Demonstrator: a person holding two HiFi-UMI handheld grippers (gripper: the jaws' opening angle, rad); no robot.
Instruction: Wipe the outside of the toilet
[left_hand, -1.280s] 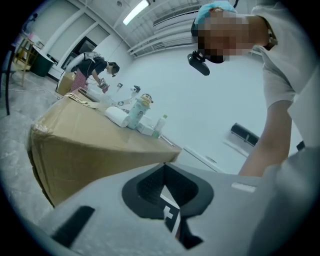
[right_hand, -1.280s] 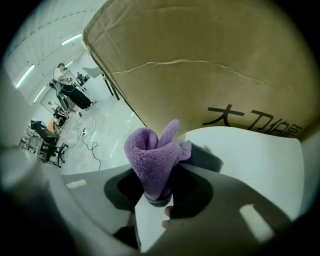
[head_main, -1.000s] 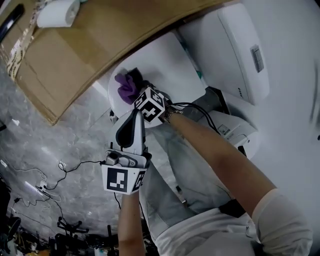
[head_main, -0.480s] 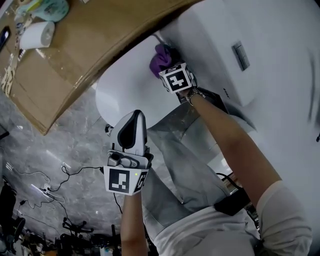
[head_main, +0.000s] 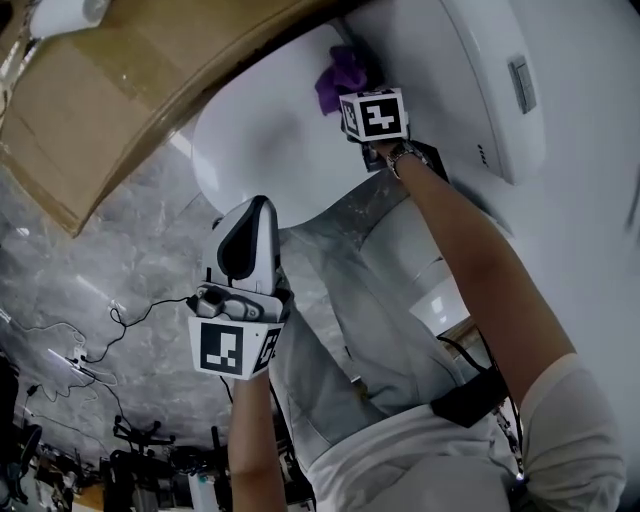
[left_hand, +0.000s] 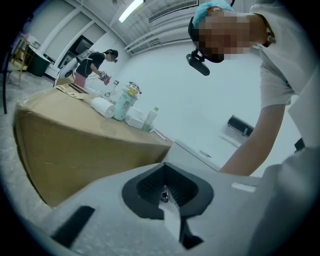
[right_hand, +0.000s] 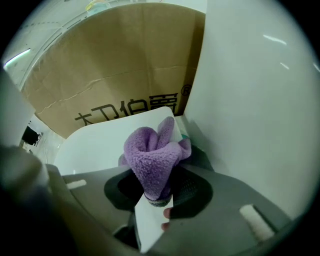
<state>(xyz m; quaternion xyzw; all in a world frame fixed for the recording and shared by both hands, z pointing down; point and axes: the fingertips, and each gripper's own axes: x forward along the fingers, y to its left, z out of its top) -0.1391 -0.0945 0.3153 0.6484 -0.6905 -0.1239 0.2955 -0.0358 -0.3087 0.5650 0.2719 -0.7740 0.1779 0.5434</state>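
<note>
A white toilet with its lid (head_main: 270, 150) down fills the top of the head view, its tank (head_main: 480, 80) at the right. My right gripper (head_main: 352, 88) is shut on a purple fleece cloth (head_main: 338, 78), which sits at the back of the lid by the tank. In the right gripper view the purple cloth (right_hand: 155, 160) bunches up out of the jaws over the white lid (right_hand: 100, 145). My left gripper (head_main: 248, 235) hangs lower, near the lid's front edge, jaws closed with nothing between them.
A big cardboard box (head_main: 150, 80) stands against the toilet's left side, with bottles and a paper roll (left_hand: 102, 106) on top. Grey marble floor (head_main: 90, 300) carries cables (head_main: 120, 330). Another person (left_hand: 92, 65) stands far off.
My right gripper has carried the purple cloth from the front of the lid back toward the tank. The left gripper has stayed roughly in place.
</note>
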